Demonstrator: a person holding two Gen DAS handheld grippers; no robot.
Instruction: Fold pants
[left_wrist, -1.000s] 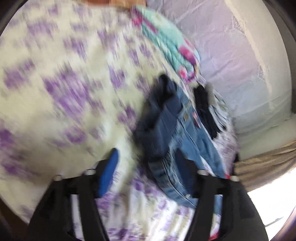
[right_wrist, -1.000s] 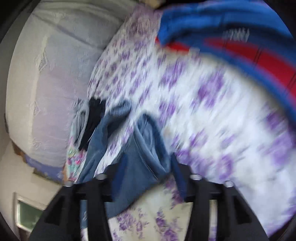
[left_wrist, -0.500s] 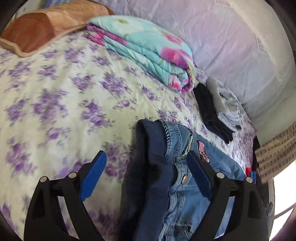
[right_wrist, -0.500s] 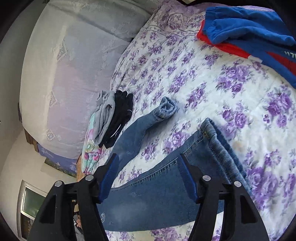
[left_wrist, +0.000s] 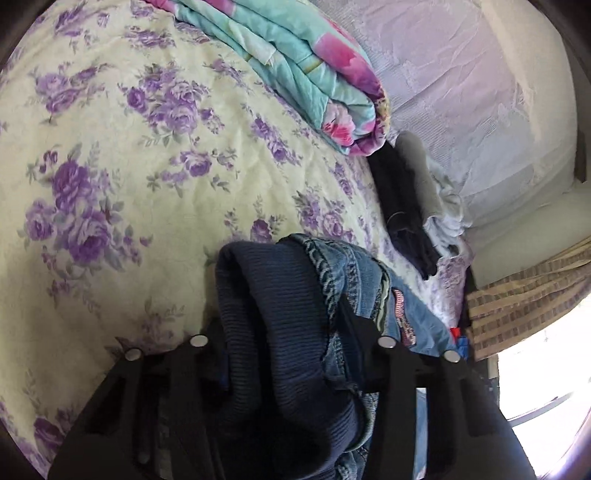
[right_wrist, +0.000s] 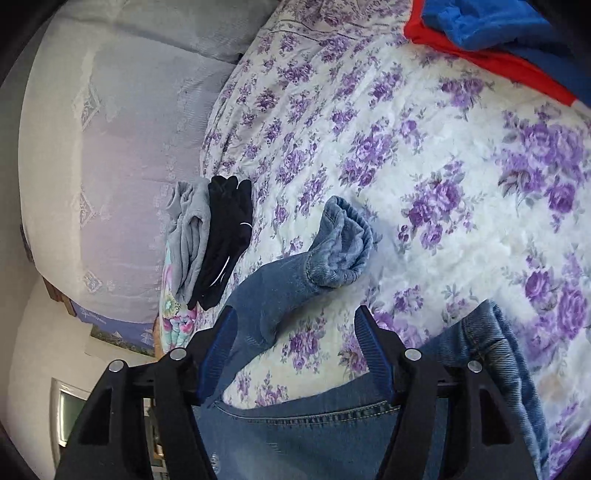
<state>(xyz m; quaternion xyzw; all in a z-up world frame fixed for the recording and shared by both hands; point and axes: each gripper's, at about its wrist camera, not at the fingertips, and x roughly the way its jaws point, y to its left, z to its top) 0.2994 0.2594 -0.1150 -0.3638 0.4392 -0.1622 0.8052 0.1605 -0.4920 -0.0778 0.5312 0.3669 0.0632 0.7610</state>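
Observation:
Blue denim pants lie on a floral bedspread. In the left wrist view their waist end (left_wrist: 280, 325), with a dark ribbed band and a red patch, is bunched between the jaws of my left gripper (left_wrist: 284, 332), which is shut on it. In the right wrist view one leg (right_wrist: 295, 288) runs away to a rolled cuff (right_wrist: 341, 254), and the other leg (right_wrist: 491, 347) lies to the right. My right gripper (right_wrist: 295, 347) is open and empty, just above the bedspread between the two legs.
The bedspread (right_wrist: 424, 155) has purple flowers. Folded grey and black garments (right_wrist: 214, 236) lie by the lilac headboard (right_wrist: 110, 147). A folded teal and pink blanket (left_wrist: 295, 62) lies at the far side. A blue and red garment (right_wrist: 498, 33) lies at the top right.
My left gripper has moved down onto the waist of the pants and shut on it. My right gripper has come closer to the legs and stays open.

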